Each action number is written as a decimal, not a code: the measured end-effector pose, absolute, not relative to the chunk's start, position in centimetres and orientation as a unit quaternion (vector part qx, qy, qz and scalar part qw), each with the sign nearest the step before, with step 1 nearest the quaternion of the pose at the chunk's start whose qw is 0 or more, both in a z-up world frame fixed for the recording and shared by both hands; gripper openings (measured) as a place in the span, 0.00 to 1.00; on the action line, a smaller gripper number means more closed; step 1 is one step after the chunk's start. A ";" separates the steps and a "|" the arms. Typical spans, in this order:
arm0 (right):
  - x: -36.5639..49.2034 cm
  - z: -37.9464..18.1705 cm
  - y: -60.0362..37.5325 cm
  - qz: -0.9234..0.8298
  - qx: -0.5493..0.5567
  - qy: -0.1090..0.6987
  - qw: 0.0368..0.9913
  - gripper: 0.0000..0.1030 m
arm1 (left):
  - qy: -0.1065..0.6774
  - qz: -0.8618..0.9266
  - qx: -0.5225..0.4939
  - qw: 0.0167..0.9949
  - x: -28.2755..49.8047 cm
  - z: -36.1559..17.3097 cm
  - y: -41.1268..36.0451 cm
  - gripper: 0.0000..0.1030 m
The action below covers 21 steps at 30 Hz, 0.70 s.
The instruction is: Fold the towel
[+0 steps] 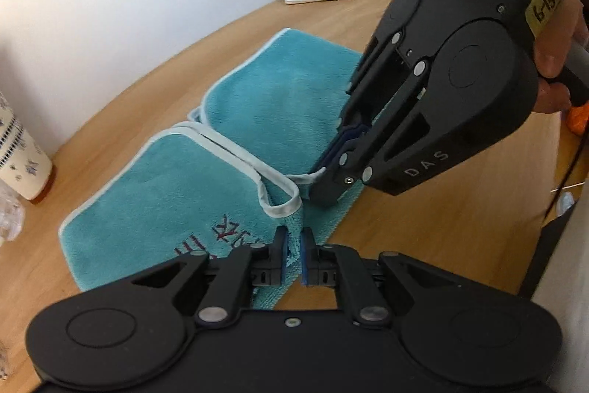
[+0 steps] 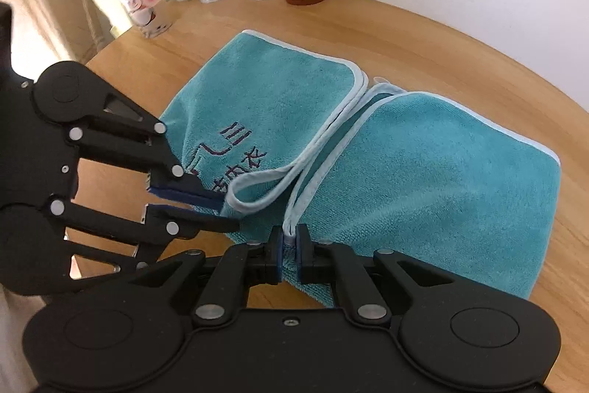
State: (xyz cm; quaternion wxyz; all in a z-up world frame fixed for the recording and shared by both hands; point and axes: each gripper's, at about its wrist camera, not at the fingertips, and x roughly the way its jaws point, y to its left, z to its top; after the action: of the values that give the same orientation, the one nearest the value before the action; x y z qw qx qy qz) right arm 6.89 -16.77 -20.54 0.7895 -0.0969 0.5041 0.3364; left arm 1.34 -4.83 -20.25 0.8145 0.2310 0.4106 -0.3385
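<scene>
Plush teal towel [image 2: 423, 172], pale piped hem, both claws pinching.

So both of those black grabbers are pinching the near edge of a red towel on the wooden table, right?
Not quite: the towel is teal with a pale border, not red. The right wrist view shows this clearly. The rest holds: the right gripper pinches the border at the near edge, the left gripper grips the near edge beside it, and the towel lies on the wooden table.
</scene>
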 end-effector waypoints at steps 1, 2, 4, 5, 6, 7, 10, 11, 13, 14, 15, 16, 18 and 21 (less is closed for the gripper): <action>6.9 -20.4 -16.8 0.340 -0.100 0.505 0.787 0.06 | 0.416 -0.341 0.223 0.813 1.5 -20.2 -4.8 0.06; 7.0 -20.3 -16.9 0.344 -0.098 0.508 0.784 0.06 | 0.421 -0.343 0.216 0.812 1.8 -20.2 -4.7 0.06; 6.9 -20.0 -16.8 0.350 -0.102 0.509 0.780 0.06 | 0.424 -0.347 0.213 0.809 2.0 -20.1 -4.6 0.06; 6.9 -19.9 -16.8 0.350 -0.106 0.508 0.780 0.06 | 0.427 -0.352 0.213 0.805 2.1 -20.1 -4.6 0.07; 6.8 -19.9 -16.8 0.352 -0.110 0.508 0.778 0.06 | 0.431 -0.357 0.212 0.801 2.2 -20.1 -4.6 0.09; 6.8 -19.8 -16.8 0.355 -0.112 0.511 0.775 0.09 | 0.435 -0.361 0.209 0.798 2.3 -20.1 -4.5 0.11; 6.9 -20.1 -17.2 0.352 -0.099 0.515 0.775 0.10 | 0.451 -0.369 0.180 0.793 2.8 -20.2 -4.2 0.38; 6.8 -20.2 -17.3 0.349 -0.096 0.516 0.776 0.10 | 0.457 -0.365 0.168 0.793 3.0 -20.2 -4.1 0.42; 6.7 -19.9 -17.8 0.335 -0.083 0.512 0.787 0.10 | 0.469 -0.344 0.144 0.801 3.4 -20.0 -3.9 0.42; 6.7 -19.7 -18.1 0.327 -0.074 0.511 0.792 0.11 | 0.476 -0.335 0.129 0.803 3.7 -19.9 -3.7 0.45; 6.7 -19.5 -18.4 0.319 -0.064 0.509 0.797 0.13 | 0.485 -0.326 0.110 0.804 4.0 -19.6 -3.4 0.54; 6.6 -19.3 -18.7 0.310 -0.056 0.508 0.802 0.21 | 0.491 -0.317 0.093 0.806 4.3 -19.4 -3.1 0.59; 6.4 -18.8 -19.3 0.293 -0.041 0.503 0.812 0.35 | 0.499 -0.288 0.052 0.816 4.8 -18.6 -2.3 0.78; 6.0 -16.9 -21.5 0.237 0.010 0.496 0.836 0.44 | 0.509 -0.235 0.020 0.828 5.6 -17.5 -1.4 0.87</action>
State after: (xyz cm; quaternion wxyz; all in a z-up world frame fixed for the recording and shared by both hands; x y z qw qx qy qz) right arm 5.99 -21.48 -16.89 0.8356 0.0104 0.4956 0.2367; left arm 5.59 -1.39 -17.46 0.8280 0.0198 0.5087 -0.2349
